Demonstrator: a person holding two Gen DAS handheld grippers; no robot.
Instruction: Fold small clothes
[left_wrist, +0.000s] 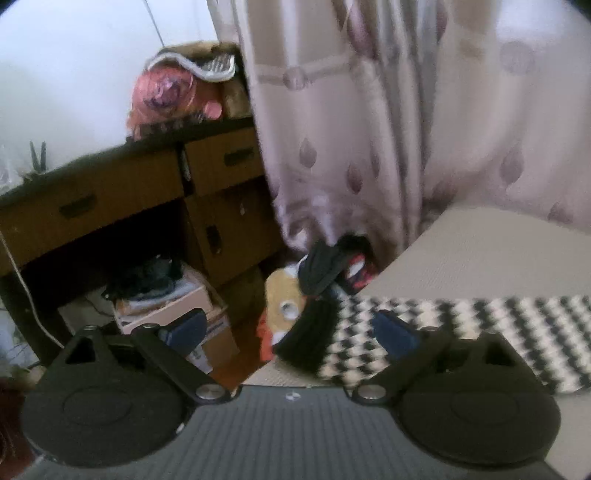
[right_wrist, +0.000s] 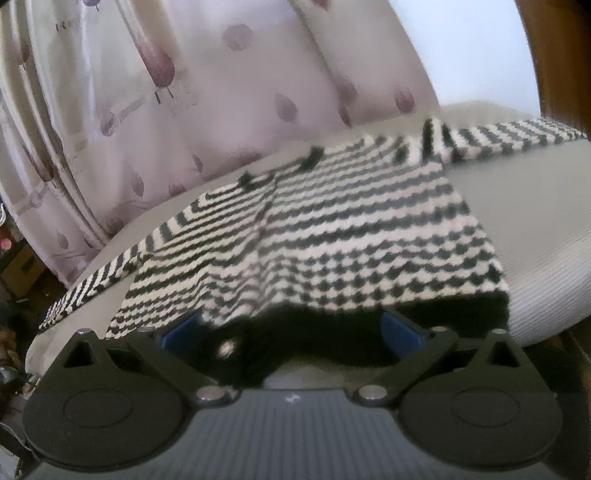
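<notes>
Bare mattress (right_wrist: 535, 236) right of sweater (right_wrist: 332, 236); curtain (right_wrist: 184, 92) close behind

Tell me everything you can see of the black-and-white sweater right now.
The sweater looks like a thick knit in black-and-white zigzag rows with a solid black hem band. It lies spread on a pale ribbed mattress, sleeves stretched out to both sides, its middle ridged up. The right tool stands open around the hem; the left tool stands open at a sleeve cuff.
</notes>
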